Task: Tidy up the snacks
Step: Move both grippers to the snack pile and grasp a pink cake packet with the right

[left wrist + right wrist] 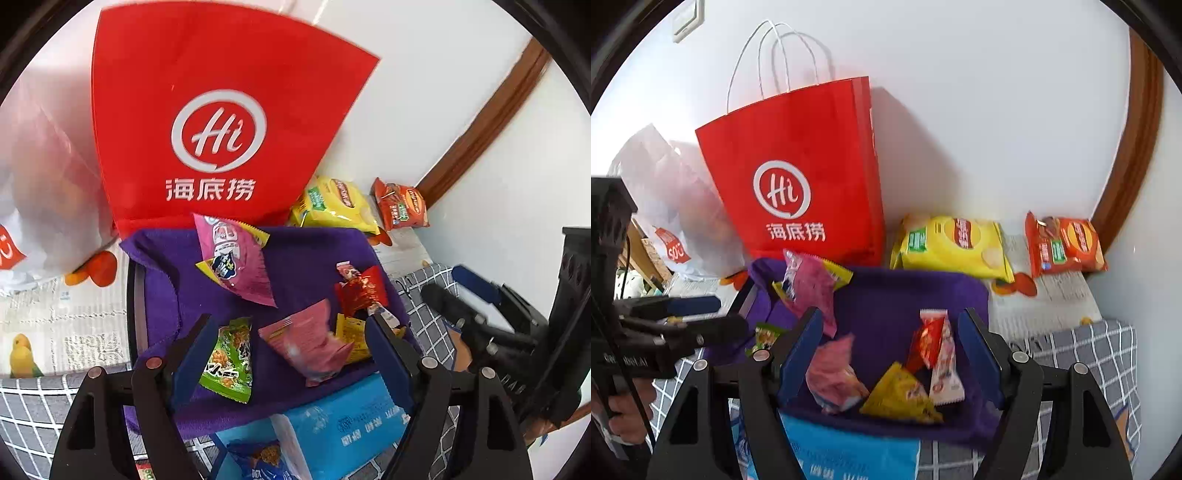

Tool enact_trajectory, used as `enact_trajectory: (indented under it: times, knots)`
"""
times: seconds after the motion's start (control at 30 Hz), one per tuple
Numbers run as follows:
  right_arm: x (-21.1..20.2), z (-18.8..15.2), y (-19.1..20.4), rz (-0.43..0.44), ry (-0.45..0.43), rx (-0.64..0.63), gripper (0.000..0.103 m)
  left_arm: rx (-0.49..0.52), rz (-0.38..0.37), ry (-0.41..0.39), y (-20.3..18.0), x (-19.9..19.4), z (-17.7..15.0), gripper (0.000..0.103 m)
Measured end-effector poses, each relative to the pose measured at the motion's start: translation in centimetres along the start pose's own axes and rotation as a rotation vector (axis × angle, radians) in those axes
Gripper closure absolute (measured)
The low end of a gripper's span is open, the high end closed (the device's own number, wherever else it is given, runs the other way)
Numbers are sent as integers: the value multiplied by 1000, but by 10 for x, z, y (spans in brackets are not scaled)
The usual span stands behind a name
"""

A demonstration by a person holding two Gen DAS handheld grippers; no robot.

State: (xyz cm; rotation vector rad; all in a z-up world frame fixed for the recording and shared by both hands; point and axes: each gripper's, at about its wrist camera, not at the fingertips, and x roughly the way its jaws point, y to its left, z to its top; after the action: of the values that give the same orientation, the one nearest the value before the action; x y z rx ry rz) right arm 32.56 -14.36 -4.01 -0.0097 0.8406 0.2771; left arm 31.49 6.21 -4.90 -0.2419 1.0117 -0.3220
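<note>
A purple cloth holds several small snack packets. Among them are a bright pink one, a green one, a pale pink one, a red one and a yellow one. My left gripper hovers open above the cloth; the blurred pale pink packet lies between its fingers, untouched by the pads. Over the red and yellow packets my right gripper stands open too, holding nothing.
A red paper bag stands against the wall behind the cloth, beside a white plastic bag. Yellow and orange chip bags lie at the back right. A blue tissue pack sits at the near edge.
</note>
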Motion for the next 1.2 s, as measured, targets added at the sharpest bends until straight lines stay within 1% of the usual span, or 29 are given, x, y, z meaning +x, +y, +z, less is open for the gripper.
enact_trajectory:
  times: [0.07, 0.2, 0.3, 0.4, 0.47, 0.53, 0.63, 0.77, 0.87, 0.93, 1.07, 1.2]
  knots:
    - [-7, -7, 1, -2, -1, -4, 31, 18, 5, -16, -6, -7, -1, 23]
    - [-27, -23, 3, 13, -17, 11, 31, 65, 14, -47, -20, -22, -4, 23]
    - [-42, -36, 3, -11, -26, 6, 31, 88, -5, -76, -29, -36, -7, 23]
    - [-54, -49, 3, -42, -22, 6, 31, 100, -9, -110, -34, -48, -9, 23]
    - [-61, -60, 1, -32, -13, 22, 31, 104, -4, -128, -38, -54, -11, 23]
    - [-68, -69, -3, -45, -10, 47, 31, 114, -2, -141, -41, -61, -13, 23]
    - [-77, -83, -7, -56, -19, 86, 31, 126, 26, -167, -45, -70, -15, 24]
    - [-82, -108, -9, -23, 42, 131, 31, 140, 26, -178, -52, -77, -16, 24]
    - [-84, -125, -1, -9, 65, 109, 31, 138, 76, -182, -56, -85, -18, 24]
    - [-85, -134, 4, 6, 71, 97, 31, 135, 78, -174, -53, -90, -24, 23]
    - [-77, -152, 19, 73, 110, 88, 31, 103, 131, -132, -35, -96, -45, 23]
    - [-63, -169, 36, 136, 167, 106, 31, 57, 151, -105, -12, -97, -64, 23]
